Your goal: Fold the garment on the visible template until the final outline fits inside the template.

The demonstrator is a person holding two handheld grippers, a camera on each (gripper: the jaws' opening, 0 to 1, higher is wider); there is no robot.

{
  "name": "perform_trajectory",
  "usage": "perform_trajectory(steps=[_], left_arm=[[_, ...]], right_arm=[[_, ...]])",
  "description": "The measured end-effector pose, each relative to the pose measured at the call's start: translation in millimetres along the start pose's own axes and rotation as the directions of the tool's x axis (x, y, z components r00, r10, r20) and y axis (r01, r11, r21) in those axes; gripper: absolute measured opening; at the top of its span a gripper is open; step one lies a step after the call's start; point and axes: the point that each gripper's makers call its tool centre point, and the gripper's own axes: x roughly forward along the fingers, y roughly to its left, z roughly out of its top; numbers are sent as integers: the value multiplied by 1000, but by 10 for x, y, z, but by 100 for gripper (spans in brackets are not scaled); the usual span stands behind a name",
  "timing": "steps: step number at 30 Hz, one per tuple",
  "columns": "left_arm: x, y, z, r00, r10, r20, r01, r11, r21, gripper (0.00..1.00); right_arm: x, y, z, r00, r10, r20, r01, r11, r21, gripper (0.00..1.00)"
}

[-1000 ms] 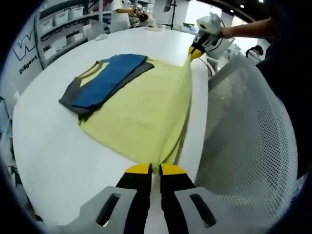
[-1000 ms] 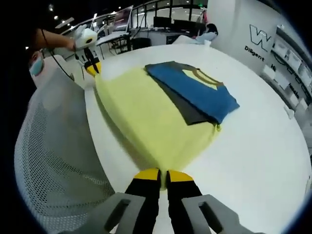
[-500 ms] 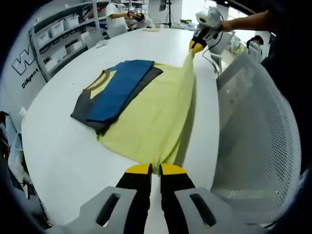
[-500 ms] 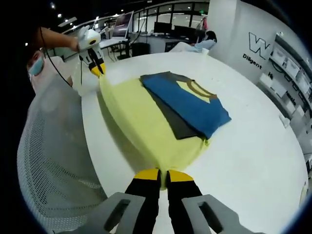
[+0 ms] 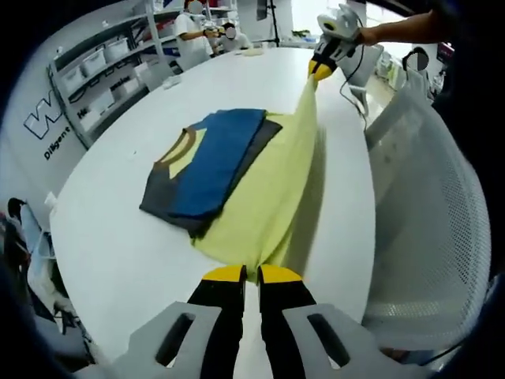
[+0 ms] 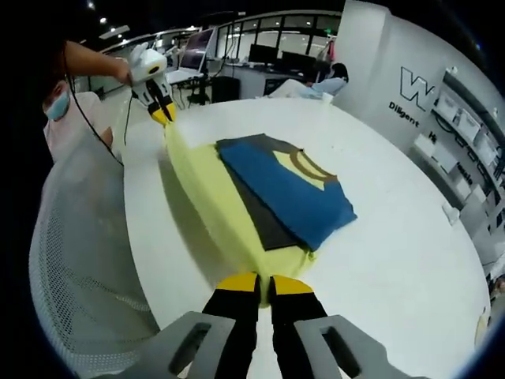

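Observation:
A yellow garment with blue and grey panels lies partly folded on a white round table. Its yellow part is lifted and stretched taut between both grippers. My left gripper is shut on one yellow corner at the near edge. In the left gripper view the right gripper pinches the far corner. My right gripper is shut on the yellow cloth, and the left gripper shows at the far corner there. I can make out no template outline.
A white mesh chair back stands beside the table on the person's side. Shelves with bins and a lettered wall lie beyond the table. People stand far off.
Both grippers have raised the yellow edge and carried it toward the blue panels, so the flat yellow area on the table has narrowed. The views have risen with the hands.

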Motion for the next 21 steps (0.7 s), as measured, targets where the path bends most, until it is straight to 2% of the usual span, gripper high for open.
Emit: perform_trajectory(steps=[6,12,17,21], left_arm=[[-56,144,98,999,29,17,-30,999,42,4],[-124,303,207,998,65,27,-67,995,69,4],[-190,407,269,995,91,35,-94,991,100,4],[-282,529,391,990,120,73,-125,989,74,4]], right_arm=[[-44,-87,113,1000,-14,16,15,1000,-22,0],[-107,-218,299,998,-44,49,47,998,-47,0],[-171,-295,455,996,-53,77,56,998,-32,0],[-216,-365,544,994,-68,91,72,996,-47,0]])
